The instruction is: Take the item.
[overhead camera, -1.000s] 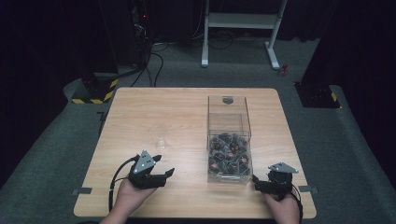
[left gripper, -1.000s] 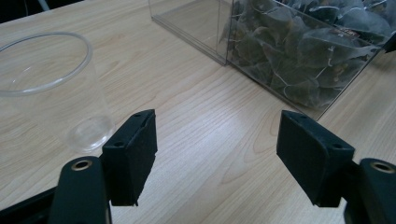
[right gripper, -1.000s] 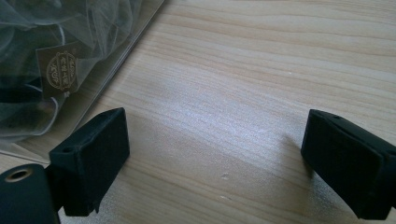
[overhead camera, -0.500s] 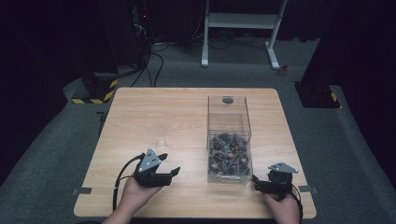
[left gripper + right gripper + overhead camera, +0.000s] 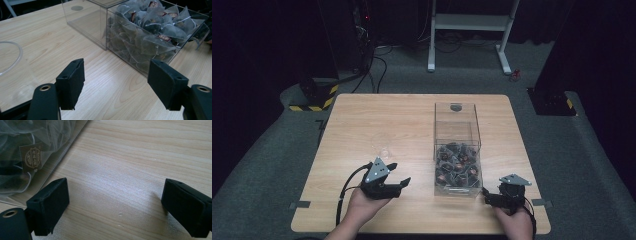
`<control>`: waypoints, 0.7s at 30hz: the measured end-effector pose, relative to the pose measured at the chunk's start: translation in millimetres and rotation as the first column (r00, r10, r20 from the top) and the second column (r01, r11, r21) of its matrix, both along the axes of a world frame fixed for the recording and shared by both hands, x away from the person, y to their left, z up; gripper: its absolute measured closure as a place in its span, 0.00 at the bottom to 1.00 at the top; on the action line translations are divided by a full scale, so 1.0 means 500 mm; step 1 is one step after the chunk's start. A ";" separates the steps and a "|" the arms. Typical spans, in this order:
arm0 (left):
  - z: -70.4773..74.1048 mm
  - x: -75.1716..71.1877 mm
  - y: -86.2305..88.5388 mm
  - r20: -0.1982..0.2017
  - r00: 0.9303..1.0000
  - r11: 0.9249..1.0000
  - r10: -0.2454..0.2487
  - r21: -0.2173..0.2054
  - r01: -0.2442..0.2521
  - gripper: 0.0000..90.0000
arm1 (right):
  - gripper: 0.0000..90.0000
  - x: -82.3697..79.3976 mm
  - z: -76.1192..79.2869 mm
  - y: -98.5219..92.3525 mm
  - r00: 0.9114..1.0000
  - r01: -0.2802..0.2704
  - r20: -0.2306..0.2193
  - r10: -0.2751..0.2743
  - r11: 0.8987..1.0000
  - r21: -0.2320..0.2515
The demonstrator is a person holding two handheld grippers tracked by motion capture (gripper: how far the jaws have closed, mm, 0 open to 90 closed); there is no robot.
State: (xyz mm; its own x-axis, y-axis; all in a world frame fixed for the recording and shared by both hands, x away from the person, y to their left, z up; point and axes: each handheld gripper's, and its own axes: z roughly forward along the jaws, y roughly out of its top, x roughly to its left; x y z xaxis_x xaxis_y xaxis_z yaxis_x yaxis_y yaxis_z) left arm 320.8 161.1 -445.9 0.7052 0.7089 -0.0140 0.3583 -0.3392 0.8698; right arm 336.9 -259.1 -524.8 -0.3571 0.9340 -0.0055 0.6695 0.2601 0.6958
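1. The high view is looking forward and down from above the near edge of the desk (image 5: 377, 120), taking in its whole top.
2. The left claw (image 5: 115, 85) camera is sitting low, facing the clear box (image 5: 140, 32).
3. The right claw (image 5: 115, 207) camera is looking closely past that box's corner.

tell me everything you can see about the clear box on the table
The clear box is a long rectangular container, apparently of transparent plastic, standing upright and open-topped on the wooden table, right of centre. A divider splits it: the near compartment is piled with pyramid tea bags bearing small dark tags, while the far compartment looks empty. A round grey mark shows at its far end. Neither tongs touch it.
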 end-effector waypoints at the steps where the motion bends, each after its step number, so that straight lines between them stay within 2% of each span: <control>1: 0.001 0.000 -0.002 -0.003 1.000 1.000 -0.003 -0.003 0.003 0.34 | 0.08 0.000 0.000 0.000 1.000 0.000 0.001 0.000 1.000 -0.001; 10: 0.005 0.006 -0.019 -0.001 1.000 1.000 -0.020 -0.018 0.019 0.34 | 0.08 0.000 0.000 0.000 1.000 0.000 0.001 0.000 1.000 -0.001; 11: 0.003 0.004 -0.027 -0.013 1.000 0.998 -0.003 -0.070 0.002 0.34 | 0.08 0.000 0.000 0.000 1.000 0.000 0.000 0.000 1.000 0.000; 21: 0.008 0.009 -0.041 -0.011 1.000 0.997 -0.018 -0.075 0.017 0.35 | 0.08 0.000 0.000 0.000 1.000 0.000 0.000 0.000 1.000 0.000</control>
State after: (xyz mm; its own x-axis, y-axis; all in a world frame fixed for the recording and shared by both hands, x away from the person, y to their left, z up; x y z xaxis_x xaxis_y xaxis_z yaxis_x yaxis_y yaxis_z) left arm 325.5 140.5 -442.1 0.7169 0.6932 -0.0749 0.3630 -0.2794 0.8889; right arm 336.9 -259.0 -524.8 -0.3575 0.9339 -0.0055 0.6694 0.2604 0.6958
